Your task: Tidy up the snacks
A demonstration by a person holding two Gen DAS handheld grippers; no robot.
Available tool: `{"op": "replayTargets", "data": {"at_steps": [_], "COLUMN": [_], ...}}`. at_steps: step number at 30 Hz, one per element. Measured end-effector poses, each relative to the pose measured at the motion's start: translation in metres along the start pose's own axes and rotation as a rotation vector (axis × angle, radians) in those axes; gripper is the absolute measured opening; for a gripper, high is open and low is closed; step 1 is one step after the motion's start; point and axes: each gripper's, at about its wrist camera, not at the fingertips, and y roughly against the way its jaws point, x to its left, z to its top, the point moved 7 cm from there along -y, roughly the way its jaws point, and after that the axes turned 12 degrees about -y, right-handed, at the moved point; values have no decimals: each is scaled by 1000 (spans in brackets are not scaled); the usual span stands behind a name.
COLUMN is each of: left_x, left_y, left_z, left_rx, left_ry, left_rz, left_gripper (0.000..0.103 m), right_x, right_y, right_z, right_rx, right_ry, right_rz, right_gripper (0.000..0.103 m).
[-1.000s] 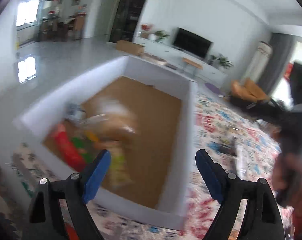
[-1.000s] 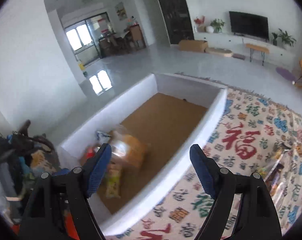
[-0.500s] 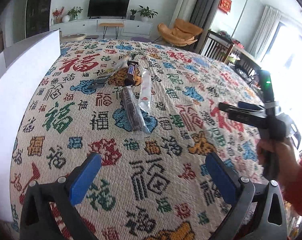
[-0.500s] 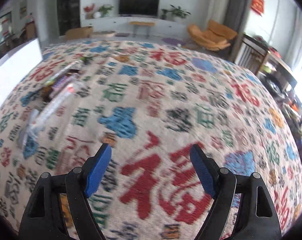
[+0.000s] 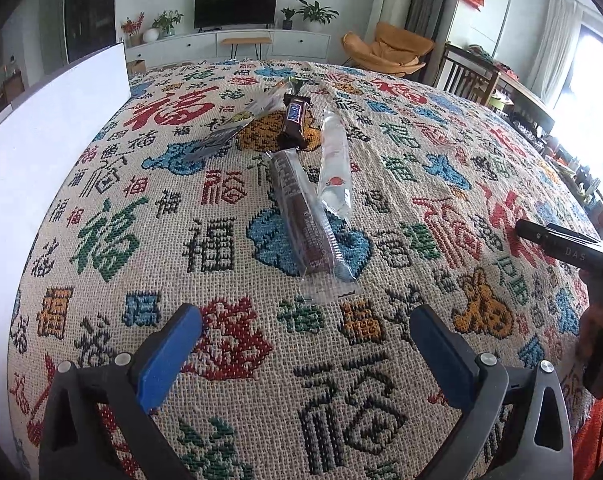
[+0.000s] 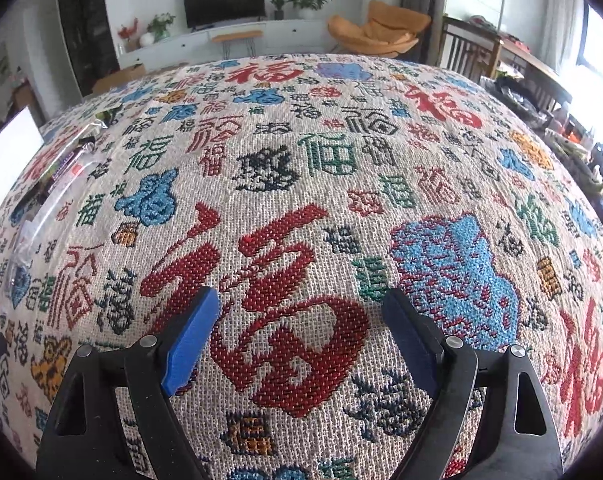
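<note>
Several snacks lie on the patterned cloth (image 5: pixel 221 360) ahead of my left gripper (image 5: pixel 307 320): a long dark brown wrapped pack (image 5: pixel 305 216) nearest, a clear packet (image 5: pixel 335 164) beside it, a brown chocolate bar (image 5: pixel 294 120) and a silvery packet (image 5: pixel 229 132) beyond. The left jaws stand wide open and empty, just short of the brown pack. My right gripper (image 6: pixel 301 300) hovers low over bare cloth, jaws opening with nothing between them. In its view the snacks (image 6: pixel 57 184) lie far to the left. Its black body (image 5: pixel 557 240) shows at the left view's right edge.
The white box wall (image 5: pixel 53 128) rises along the cloth's left side and also shows as a corner (image 6: pixel 9 148). A hand (image 5: pixel 597 340) holds the right gripper. Beyond the cloth stand a TV unit (image 5: pixel 237 40), an orange chair (image 5: pixel 389 48) and wooden furniture (image 5: pixel 481 80).
Both views swung away from the white box with snacks inside it to the patterned cloth. Both grippers then sank closer to the cloth, and the left jaws widened.
</note>
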Motion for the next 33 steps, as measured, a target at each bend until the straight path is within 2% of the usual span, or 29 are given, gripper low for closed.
{"op": "replayTargets", "data": {"at_steps": [6, 33], "left_x": [-7, -5], "left_y": [-7, -7], "left_z": [0, 1], "left_rx": [49, 49], "left_ry": [-67, -67], "left_rz": [83, 82], "left_gripper": [103, 103], "right_x": [0, -1], "right_y": [1, 1], "right_z": [-2, -1], "right_rx": [-1, -1], "right_ry": [3, 3], "right_rz": [-3, -4], "right_gripper": [87, 87]}}
